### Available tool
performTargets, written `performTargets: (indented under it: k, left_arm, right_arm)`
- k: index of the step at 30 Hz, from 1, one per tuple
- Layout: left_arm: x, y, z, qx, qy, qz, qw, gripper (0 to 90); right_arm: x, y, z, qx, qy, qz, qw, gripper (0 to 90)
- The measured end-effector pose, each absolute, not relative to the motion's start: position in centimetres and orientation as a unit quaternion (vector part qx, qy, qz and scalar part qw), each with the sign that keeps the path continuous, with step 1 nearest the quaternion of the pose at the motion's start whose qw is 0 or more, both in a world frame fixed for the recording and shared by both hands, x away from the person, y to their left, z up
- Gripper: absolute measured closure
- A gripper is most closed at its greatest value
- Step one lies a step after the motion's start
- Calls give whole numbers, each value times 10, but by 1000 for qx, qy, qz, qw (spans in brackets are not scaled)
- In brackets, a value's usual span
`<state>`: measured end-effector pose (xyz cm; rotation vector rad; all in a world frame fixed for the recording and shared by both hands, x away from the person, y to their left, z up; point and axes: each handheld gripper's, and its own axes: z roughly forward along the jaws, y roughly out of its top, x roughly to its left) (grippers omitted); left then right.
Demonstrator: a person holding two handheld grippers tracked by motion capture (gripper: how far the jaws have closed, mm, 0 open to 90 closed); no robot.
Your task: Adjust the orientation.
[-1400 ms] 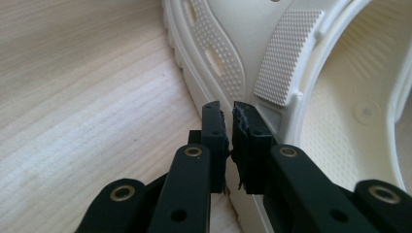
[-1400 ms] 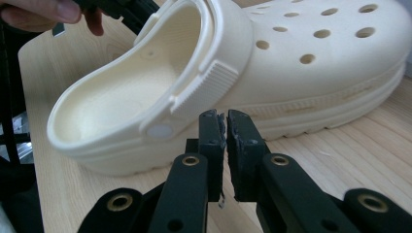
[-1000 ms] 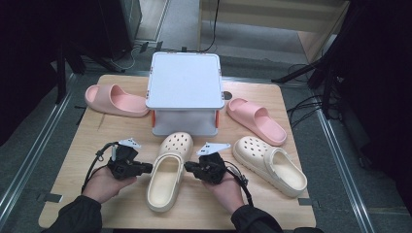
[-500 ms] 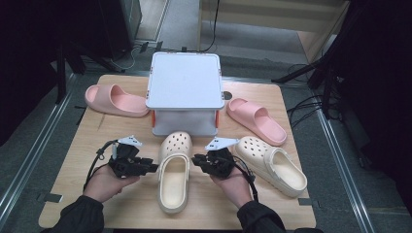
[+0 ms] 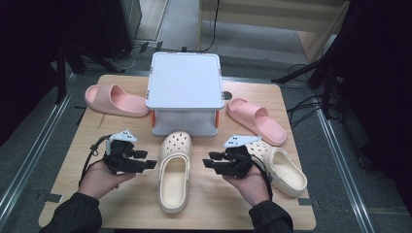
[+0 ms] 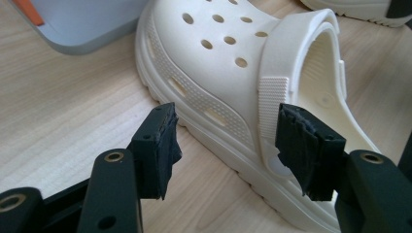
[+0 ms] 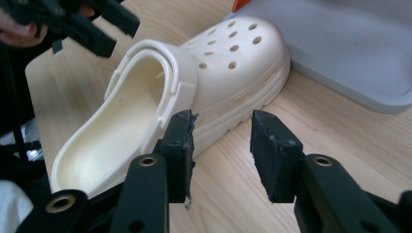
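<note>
Cream-coloured, the middle clog (image 5: 173,177) lay on the wooden table (image 5: 121,204) just before the grey box (image 5: 184,90), toe toward it. Left gripper (image 5: 151,164) and right gripper (image 5: 208,162) flanked it, jaws just opening, clear of the shoe, gripping nothing.

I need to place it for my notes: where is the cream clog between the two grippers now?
In the high view the cream clog lies on the table's near middle, toe toward the grey box, with the left gripper and right gripper open beside it.
</note>
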<state>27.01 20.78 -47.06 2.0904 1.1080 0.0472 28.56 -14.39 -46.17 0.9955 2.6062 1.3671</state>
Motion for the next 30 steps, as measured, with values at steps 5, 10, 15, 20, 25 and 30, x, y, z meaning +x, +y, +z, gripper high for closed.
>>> performTargets:
  k: [5,10,15,20,25,30]
  left_arm:
    - [273,207,-470,822,425,27,379,395]
    - [276,206,-468,824,419,26,380,384]
    - [280,206,-468,825,418,20,379,394]
    - [282,205,-469,830,411,20,377,403]
    - [284,205,-469,831,407,20,378,404]
    - [286,204,-469,831,406,17,379,406]
  right_arm:
    - [283,-155,-462,317,848,425,27,580]
    - [280,-171,-457,326,844,424,31,573]
    - [277,-193,-454,341,840,420,41,565]
    - [275,-206,-452,347,837,421,43,566]
    - [270,-222,-450,353,839,411,48,564]
    - [268,-235,-450,361,837,407,52,562]
